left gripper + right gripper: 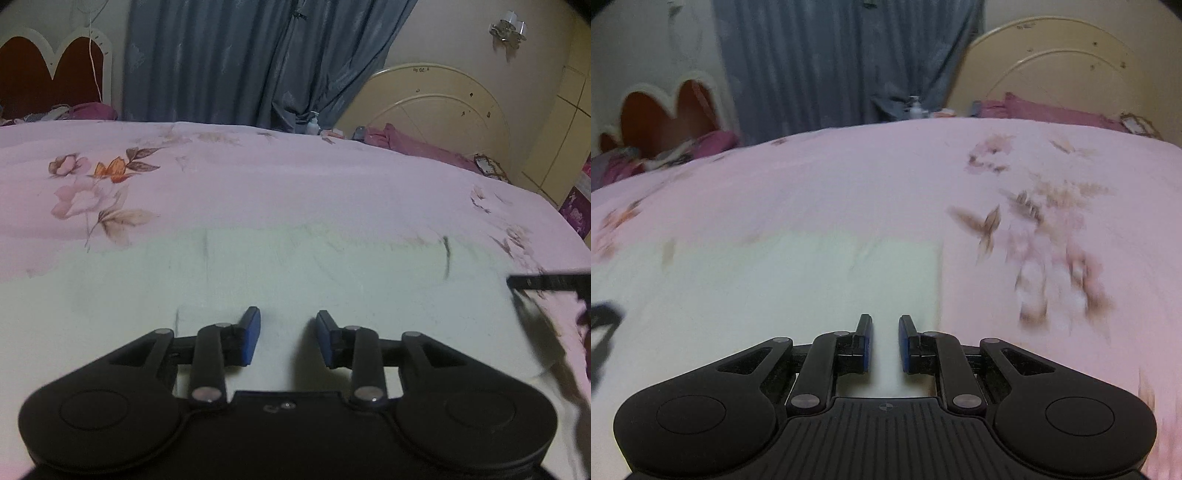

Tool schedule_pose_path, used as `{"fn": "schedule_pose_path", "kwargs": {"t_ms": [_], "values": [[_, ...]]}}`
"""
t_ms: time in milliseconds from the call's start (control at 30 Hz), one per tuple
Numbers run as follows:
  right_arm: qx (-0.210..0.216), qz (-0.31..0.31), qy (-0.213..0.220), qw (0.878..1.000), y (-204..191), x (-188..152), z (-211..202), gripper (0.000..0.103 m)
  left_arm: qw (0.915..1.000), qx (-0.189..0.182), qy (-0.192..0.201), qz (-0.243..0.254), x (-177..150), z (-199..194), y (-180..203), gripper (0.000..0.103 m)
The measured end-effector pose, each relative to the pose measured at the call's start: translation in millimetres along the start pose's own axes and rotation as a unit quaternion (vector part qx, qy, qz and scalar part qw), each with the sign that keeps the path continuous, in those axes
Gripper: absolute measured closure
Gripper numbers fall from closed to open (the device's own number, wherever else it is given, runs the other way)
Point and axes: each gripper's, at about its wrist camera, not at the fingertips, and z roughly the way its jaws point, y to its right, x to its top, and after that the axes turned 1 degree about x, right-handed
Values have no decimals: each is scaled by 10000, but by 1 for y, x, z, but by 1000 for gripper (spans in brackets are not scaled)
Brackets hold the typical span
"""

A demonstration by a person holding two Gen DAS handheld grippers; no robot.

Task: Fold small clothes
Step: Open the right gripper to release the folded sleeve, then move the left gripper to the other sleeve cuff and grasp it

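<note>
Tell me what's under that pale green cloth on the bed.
The pale green cloth lies flat on the pink flowered bedspread, which shows around its far and side edges. Whatever lies directly beneath the cloth is covered.

The floral bedsheet (1052, 258) is smeared by motion blur at right. The right gripper (546, 284) is cut off by the frame edge, its jaws unseen.

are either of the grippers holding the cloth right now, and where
Nothing is held. The left gripper and right gripper are both open above the pale cloth, with nothing between them.
</note>
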Motion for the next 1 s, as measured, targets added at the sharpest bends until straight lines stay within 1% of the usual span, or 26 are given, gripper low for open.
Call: {"fn": "schedule_pose_path", "kwargs": {"t_ms": [67,100,167,200,267,367,400,433,467,500,533,567,600,633,667,700,767,800,833,867,900,933,967,1000], "values": [[2,248,-31,9997,13,17,16,90,10000,5,6,34,1,2,-2,71],[36,270,-82,9996,18,22,17,90,10000,5,-12,23,0,-2,0,71],[-18,65,-151,9999,15,25,11,90,9999,-48,121,11,0,-16,4,71],[-11,-41,-97,9999,11,22,1,89,9997,-116,194,-8,-2,-22,7,70],[171,-171,-14,9997,2,6,-23,89,9995,-226,202,-74,-12,-32,13,69],[298,-381,-149,9987,-8,-34,-55,89,9996,-258,50,-133,-33,-40,17,69],[265,-491,-241,9982,-10,-49,-62,89,9997,-183,-36,-135,-40,-38,16,69],[139,-641,-341,9973,-11,-64,-64,89,9998,-165,18,-139,-48,-39,15,69],[59,-745,-197,9970,-11,-74,-68,89,9997,-140,73,-190,-50,-43,15,69],[-69,-796,-161,9967,-13,-79,-73,89,9996,-120,73,-239,-48,-46,14,69],[-171,-788,-147,9966,-15,-79,-78,89,9995,-82,133,-272,-47,-51,14,67],[-196,-753,-38,9970,-19,-77,-85,89,9994,-19,250,-253,-46,-55,15,61],[-141,-738,110,9971,-22,-75,-92,89,9995,61,245,-207,-46,-54,13,58],[-84,-710,205,9972,-24,-75,-94,89,9997,143,77,-159,-47,-48,12,58],[-97,-673,106,9976,-26,-76,-90,89,9998,125,43,-120,-49,-47,11,58],[-163,-625,-202,9977,-26,-79,-78,89,9998,102,83,-126,-49,-48,10,59],[-245,-562,-263,9978,-26,-80,-76,89,9998,110,83,-169,-47,-57,7,59],[-277,-474,-269,9981,-26,-76,-79,89,9996,187,151,-170,-47,-64,3,59],[-266,-372,-169,9988,-26,-74,-85,89,9992,255,204,-213,-49,-70,-2,55],[-258,-301,-42,9992,-27,-74,-93,89,9987,289,267,-315,-52,-80,-12,47],[-273,-249,45,9993,-29,-74,-99,81,9978,349,355,-429,-55,-90,-23,41],[-298,-191,115,9993,-30,-77,-105,65,9961,502,469,-560,-59,-101,-37,32],[-267,-125,241,9993,-30,-79,-111,29,9936,693,573,-689,-64,-113,-53,31],[-180,-81,364,9991,-30,-79,-116,22,9911,841,623,-820,-69,-124,-68,33]]}}
